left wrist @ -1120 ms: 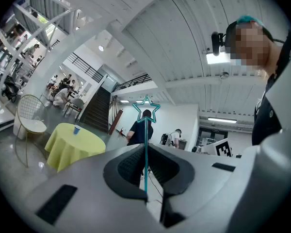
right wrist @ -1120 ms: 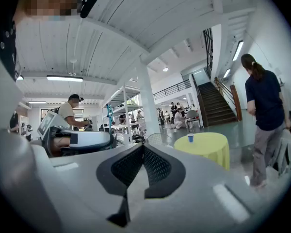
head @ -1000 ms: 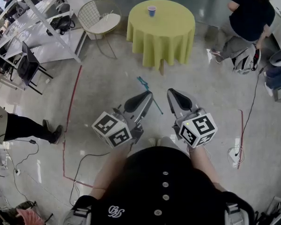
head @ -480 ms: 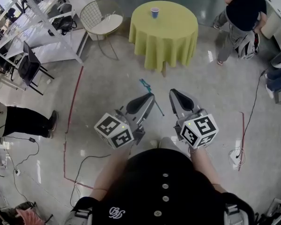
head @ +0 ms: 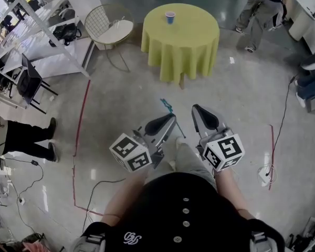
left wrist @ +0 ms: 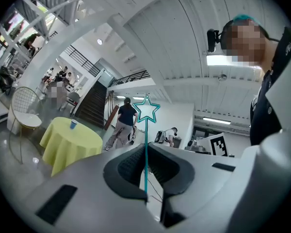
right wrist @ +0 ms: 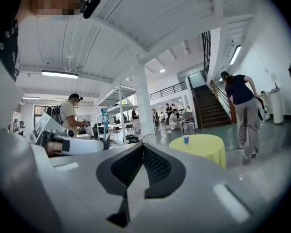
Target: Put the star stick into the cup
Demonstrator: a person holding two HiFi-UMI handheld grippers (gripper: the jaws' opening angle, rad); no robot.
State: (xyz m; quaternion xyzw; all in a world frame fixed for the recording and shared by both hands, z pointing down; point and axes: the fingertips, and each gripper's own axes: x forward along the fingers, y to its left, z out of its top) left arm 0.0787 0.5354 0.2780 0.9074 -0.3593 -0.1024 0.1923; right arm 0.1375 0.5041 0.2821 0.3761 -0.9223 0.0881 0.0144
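Note:
A teal star stick (head: 171,115) is clamped in my left gripper (head: 167,121), which is shut on its shaft. In the left gripper view the outlined star (left wrist: 146,109) stands upright above the closed pads. My right gripper (head: 199,112) is beside it, shut with nothing between its pads (right wrist: 155,166). The small blue cup (head: 170,17) stands on a round table with a yellow-green cloth (head: 181,41), far ahead across the floor. It also shows as the cup (left wrist: 73,124) at left in the left gripper view and the cup (right wrist: 185,139) right of centre in the right gripper view.
A wire chair (head: 110,22) stands left of the table, with white shelving (head: 42,30) beyond it. A red tape line (head: 80,119) and cables (head: 97,180) run over the floor. A person (head: 260,4) walks at the upper right; another person's legs (head: 26,138) show at left.
Both grippers stayed shut and side by side, dropping slightly in the head view. The person at the upper right stood up and walked further away.

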